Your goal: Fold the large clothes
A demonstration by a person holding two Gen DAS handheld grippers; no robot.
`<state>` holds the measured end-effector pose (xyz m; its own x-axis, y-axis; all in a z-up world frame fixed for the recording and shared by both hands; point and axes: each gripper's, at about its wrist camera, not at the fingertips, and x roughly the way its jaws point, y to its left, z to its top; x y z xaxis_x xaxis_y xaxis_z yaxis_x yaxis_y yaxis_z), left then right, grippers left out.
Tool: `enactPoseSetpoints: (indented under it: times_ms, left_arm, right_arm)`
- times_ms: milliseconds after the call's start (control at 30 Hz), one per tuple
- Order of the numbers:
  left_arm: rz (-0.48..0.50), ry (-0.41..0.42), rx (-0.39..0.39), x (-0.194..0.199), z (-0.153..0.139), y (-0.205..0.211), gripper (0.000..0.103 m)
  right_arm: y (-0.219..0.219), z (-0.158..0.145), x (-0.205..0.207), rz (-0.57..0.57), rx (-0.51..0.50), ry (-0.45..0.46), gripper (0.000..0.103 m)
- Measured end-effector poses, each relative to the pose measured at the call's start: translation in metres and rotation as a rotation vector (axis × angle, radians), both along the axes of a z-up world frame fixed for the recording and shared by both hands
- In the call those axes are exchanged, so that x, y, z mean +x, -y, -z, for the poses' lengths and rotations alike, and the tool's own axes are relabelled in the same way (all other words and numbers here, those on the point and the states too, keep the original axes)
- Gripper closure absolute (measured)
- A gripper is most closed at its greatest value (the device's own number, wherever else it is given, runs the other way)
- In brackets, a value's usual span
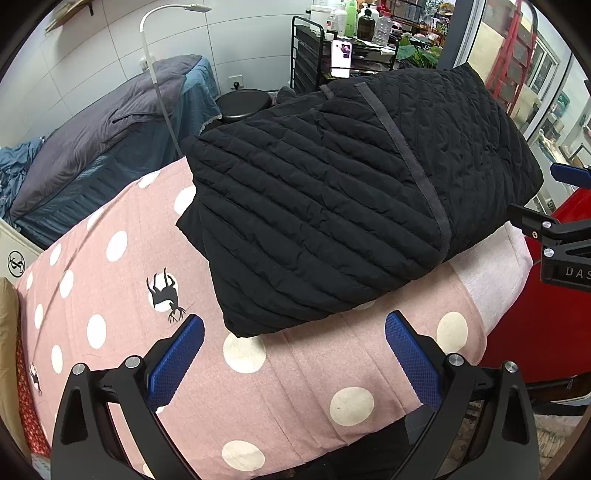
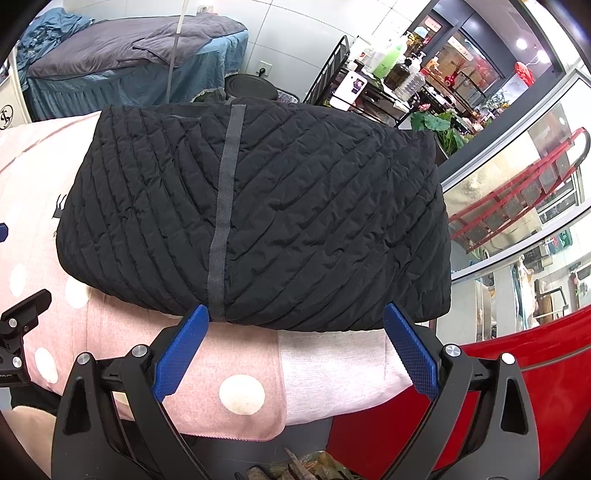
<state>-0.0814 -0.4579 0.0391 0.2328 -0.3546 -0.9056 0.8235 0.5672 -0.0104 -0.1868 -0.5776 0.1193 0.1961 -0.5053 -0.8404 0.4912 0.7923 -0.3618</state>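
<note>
On the pink polka-dot cover (image 1: 295,373), toward its far right corner, lies the black quilted jacket (image 1: 332,206), folded into a thick rectangular bundle. A grey tape strip (image 2: 223,206) runs across it from far edge to near edge. Carrying surface is padded; bed or table, cannot tell.

Left claw (image 1: 294,363): open, empty, over bare cover just short of the bundle's near corner. Right claw (image 2: 295,352): open, empty, fingers straddling the bundle's near edge, left pad (image 2: 181,350) close to the tape end; contact cannot be told.

Key relation: bundle lies straight ahead of both claws, long axis roughly crosswise to the right claw's reach. Right claw is nearer.

Judgement: fold looks largely done; any further move would likely be a grip on the near edge.

Surroundings: a grey-blue bed (image 1: 110,133) beyond the far left, black stool (image 1: 243,105), shelf rack with bottles (image 1: 354,22), red object (image 2: 517,387) by the right edge. Nothing stands between claws and jacket.
</note>
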Motion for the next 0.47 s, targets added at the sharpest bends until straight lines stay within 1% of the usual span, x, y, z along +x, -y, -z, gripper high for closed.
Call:
enactPoseSetpoints:
  times_ms: [100, 467]
  left_arm:
    - [0.002, 0.010, -0.005, -0.0011, -0.0006, 0.0000, 0.007]
    - [0.006, -0.007, -0.004, -0.0027, 0.0013, 0.0007, 0.007]
  right_arm:
    - [0.0000, 0.0019, -0.0008, -0.001, 0.002, -0.001, 0.009]
    - [-0.0008, 0.0044, -0.0029, 0.001, 0.005, -0.001, 0.009]
